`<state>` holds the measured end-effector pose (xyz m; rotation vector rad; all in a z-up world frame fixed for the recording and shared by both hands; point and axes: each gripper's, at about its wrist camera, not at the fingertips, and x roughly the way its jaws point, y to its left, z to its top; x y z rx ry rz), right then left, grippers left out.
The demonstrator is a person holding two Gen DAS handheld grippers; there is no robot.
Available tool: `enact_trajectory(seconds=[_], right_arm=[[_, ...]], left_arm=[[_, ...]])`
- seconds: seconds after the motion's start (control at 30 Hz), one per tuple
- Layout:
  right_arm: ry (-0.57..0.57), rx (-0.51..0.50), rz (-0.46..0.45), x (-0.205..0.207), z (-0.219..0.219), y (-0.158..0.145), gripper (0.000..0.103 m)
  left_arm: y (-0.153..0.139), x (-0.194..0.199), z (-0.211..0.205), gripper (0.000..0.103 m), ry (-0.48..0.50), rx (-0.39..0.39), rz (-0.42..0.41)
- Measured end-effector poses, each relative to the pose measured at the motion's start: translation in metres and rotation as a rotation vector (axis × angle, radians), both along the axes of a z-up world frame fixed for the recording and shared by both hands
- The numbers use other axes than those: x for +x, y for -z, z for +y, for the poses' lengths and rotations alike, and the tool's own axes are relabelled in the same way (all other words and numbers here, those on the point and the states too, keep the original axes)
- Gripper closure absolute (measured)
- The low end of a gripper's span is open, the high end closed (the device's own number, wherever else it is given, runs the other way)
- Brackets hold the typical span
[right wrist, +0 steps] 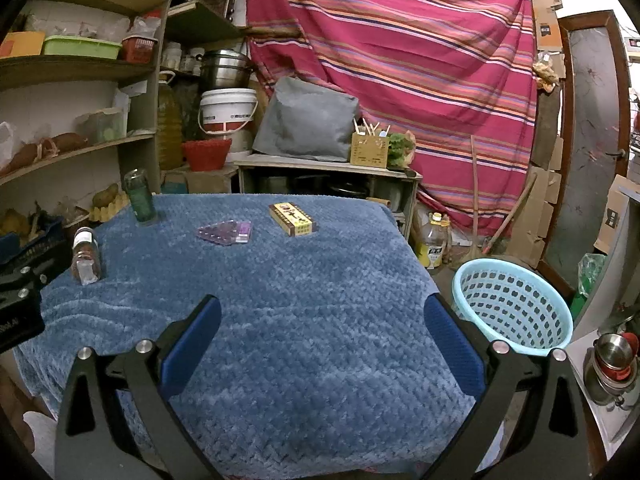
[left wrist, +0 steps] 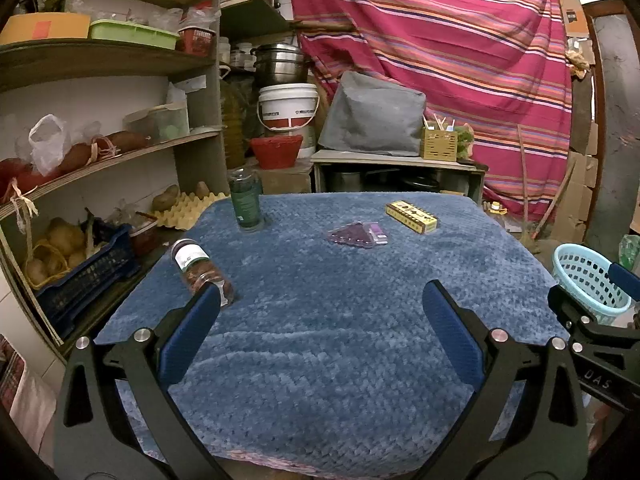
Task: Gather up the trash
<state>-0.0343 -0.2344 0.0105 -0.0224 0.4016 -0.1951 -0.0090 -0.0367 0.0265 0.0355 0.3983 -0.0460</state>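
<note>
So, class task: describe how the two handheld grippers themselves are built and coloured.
Both match. The left gripper and the right gripper each have two black angular linkage arms with round silver pivot bolts and textured blue finger pads. White lettering "DAS" marks the right one's black body.

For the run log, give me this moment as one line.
left tool open, empty | right tool open, empty | on blue cloth: lying bottle, upright bottle, purple packet, yellow box | basket beside table, nothing collected

Two bottles (right wrist: pixel 139 197) (right wrist: pixel 85 256), one yellow box (right wrist: pixel 293 219), one purple packet (right wrist: pixel 226 233), one basket (right wrist: pixel 514 304).
</note>
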Motion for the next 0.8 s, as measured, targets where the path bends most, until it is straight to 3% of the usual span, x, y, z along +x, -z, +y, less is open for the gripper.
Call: enact_trajectory(seconds=[0.8], right_arm=[[-0.026, -0.016, -0.004, 0.0041, 0.0028, 0.0029, 0.004]], left_arm=[[0.001, -0.0006, 0.0043, 0.005, -0.039, -0.003, -0.001]])
